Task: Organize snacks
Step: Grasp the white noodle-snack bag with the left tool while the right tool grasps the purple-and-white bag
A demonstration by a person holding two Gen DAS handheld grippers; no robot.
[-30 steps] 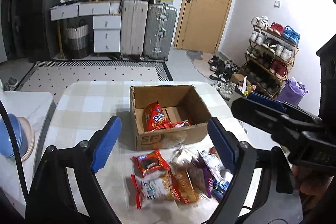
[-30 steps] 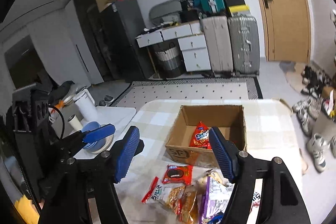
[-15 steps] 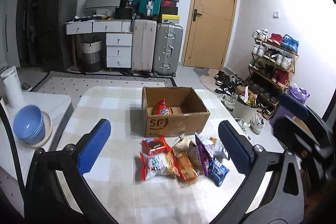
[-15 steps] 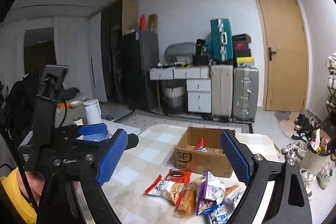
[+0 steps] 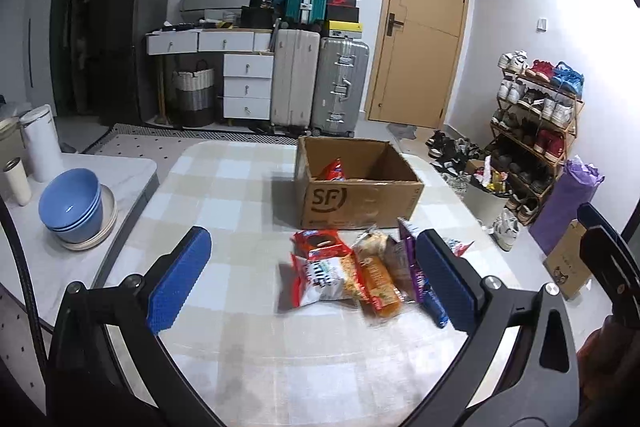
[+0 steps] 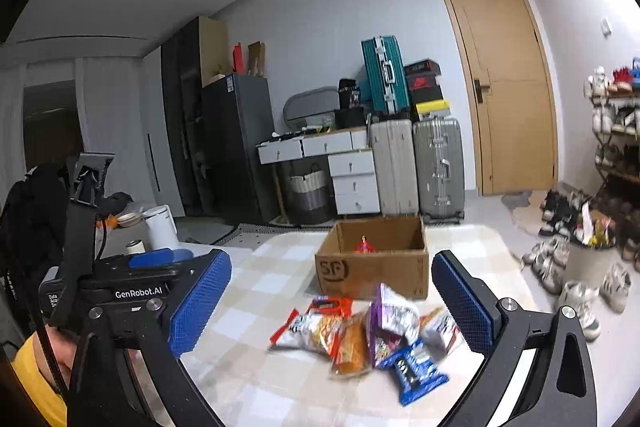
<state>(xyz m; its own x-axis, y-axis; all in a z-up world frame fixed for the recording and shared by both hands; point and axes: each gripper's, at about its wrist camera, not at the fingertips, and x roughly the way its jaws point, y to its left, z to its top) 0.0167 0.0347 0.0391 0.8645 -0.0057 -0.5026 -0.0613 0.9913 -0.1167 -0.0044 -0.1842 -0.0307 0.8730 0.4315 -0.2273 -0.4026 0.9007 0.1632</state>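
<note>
An open cardboard box (image 5: pixel 360 201) marked SF stands on the checked table (image 5: pixel 224 195), with a red snack bag (image 5: pixel 334 171) inside. In front of it lies a pile of several snack packets (image 5: pixel 360 275). My left gripper (image 5: pixel 316 281) is open and empty, held above the table near the pile. In the right wrist view the box (image 6: pixel 372 269), the pile (image 6: pixel 360 335) and a blue packet (image 6: pixel 412 367) show. My right gripper (image 6: pixel 332 303) is open and empty, pulled back from the pile. The left gripper (image 6: pixel 156 259) shows at its left.
A side table (image 5: pixel 80 187) at left carries stacked blue bowls (image 5: pixel 72 205), a white kettle (image 5: pixel 40 143) and a cup. Suitcases (image 5: pixel 320 83), drawers and a door stand behind. A shoe rack (image 5: pixel 536 115) and a bin are at right.
Both grippers have pulled back and up from the box and pile, so the table looks farther away. Both stay open and empty; the snacks have not moved.
</note>
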